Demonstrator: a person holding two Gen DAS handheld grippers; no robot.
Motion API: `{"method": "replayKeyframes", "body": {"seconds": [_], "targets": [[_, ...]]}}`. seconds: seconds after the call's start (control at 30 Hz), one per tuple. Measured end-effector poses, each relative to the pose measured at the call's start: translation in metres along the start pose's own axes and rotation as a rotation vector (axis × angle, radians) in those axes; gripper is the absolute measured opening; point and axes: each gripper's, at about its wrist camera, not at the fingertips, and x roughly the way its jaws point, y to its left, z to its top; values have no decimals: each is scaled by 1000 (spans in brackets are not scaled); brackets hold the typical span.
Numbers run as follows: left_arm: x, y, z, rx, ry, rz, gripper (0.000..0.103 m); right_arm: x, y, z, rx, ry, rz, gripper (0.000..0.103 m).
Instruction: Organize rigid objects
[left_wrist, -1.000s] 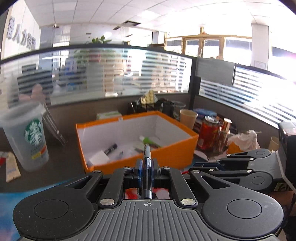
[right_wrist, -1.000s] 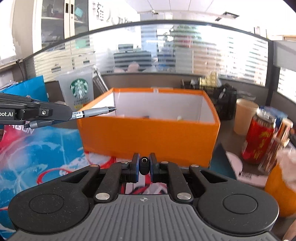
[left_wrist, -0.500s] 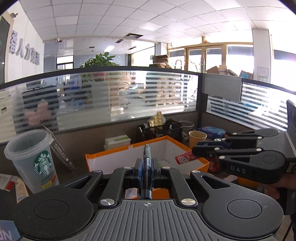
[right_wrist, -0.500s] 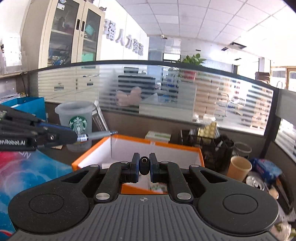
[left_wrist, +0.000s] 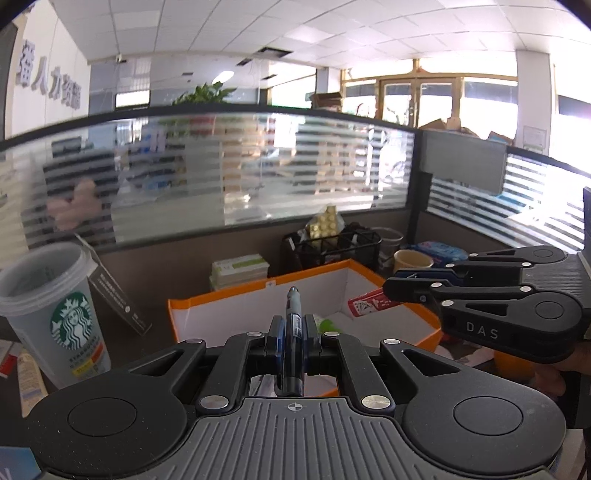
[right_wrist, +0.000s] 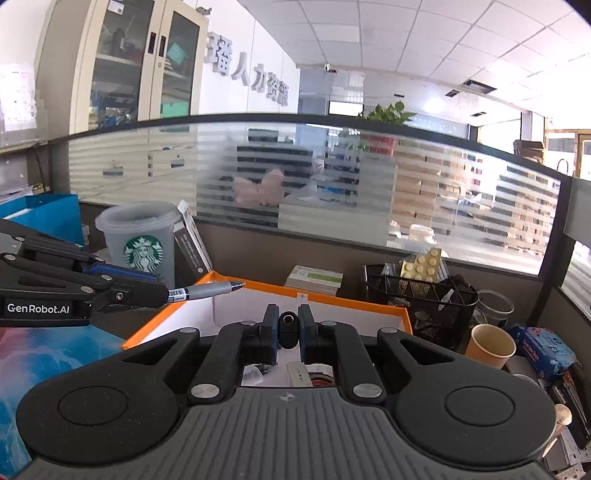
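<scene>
My left gripper is shut on a grey pen that points forward over the near wall of the orange box. The right wrist view shows that pen sticking out of the left gripper, its tip above the box's left rim. My right gripper is shut on a small black cylinder, seen end-on. The right gripper also hangs over the box's right side in the left wrist view. Inside the white-lined box lie a red packet and other small items.
A Starbucks cup stands left of the box. Behind the box are flat cartons, a black mesh organiser and a paper cup. A frosted glass partition closes off the desk's far side.
Both grippers have risen above the orange box, which sits lower and smaller in both views. The right gripper now hangs higher in the left view. Both grips are unchanged.
</scene>
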Motion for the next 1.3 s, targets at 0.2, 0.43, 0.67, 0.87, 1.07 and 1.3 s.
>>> {"method": "replayKeyframes", "body": {"seconds": [0.2, 0.43, 0.67, 0.87, 1.07, 1.3], "targets": [[36, 14, -9, -30, 68, 8, 7, 36, -9, -7, 10, 57, 15, 10], [78, 30, -22, -65, 158, 14, 7, 92, -17, -22, 8, 160, 29, 10], [103, 36, -33, -81, 224, 33, 7, 122, -16, -34, -11, 215, 43, 10], [101, 31, -34, -65, 214, 64, 15, 127, -17, -40, -12, 238, 20, 14], [81, 30, -29, -74, 171, 97, 56, 103, -21, -34, 24, 188, -10, 39], [43, 19, -27, -59, 90, 133, 90, 62, -17, -25, 58, 110, -39, 68]]}}
